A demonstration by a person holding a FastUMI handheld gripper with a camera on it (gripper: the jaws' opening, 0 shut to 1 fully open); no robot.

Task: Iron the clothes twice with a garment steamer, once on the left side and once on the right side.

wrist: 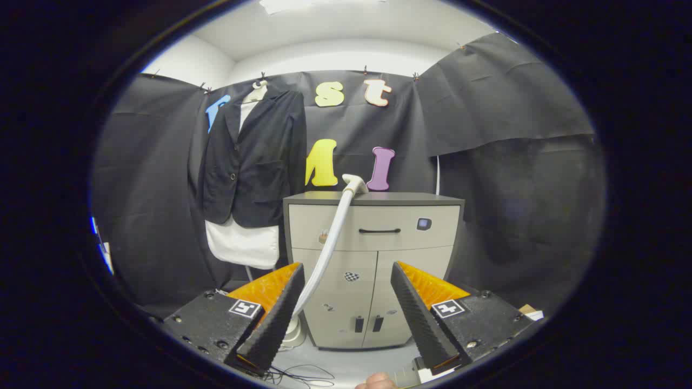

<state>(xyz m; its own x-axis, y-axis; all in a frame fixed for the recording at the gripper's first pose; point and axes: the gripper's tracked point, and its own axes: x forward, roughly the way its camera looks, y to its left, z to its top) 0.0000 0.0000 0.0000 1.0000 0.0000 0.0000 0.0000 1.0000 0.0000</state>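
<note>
Gripper (346, 308) fingers stand wide apart, nothing between them, pointed toward a cabinet (373, 265) well ahead.

Cabinet: pale front, dark top, one drawer with a dark bar handle above two doors. Small stickers on the drawer and door fronts. It stands on a light floor against the black cloth wall (508, 135).

Steamer head (355, 183) rests on the cabinet's top, near its left half, nozzle end lying on the surface. Its pale hose (327, 248) runs from the head down across the cabinet's front, slanting left, and passes behind the left finger toward a pale base (294, 332) on the floor just beside the cabinet's lower left corner. Base mostly hidden by the finger.

Dark jacket (254, 162) hangs on a hanger from the cloth wall, to the left of the cabinet and higher than its top. White garment (243, 243) under it shows at the collar and below the jacket's hem. Jacket front buttoned; sleeve edge just beside the cabinet's left side.

Thin dark cables (297, 373) lie on the floor near the left finger. Part of a hand (377, 381) shows below, between the fingers.
</note>
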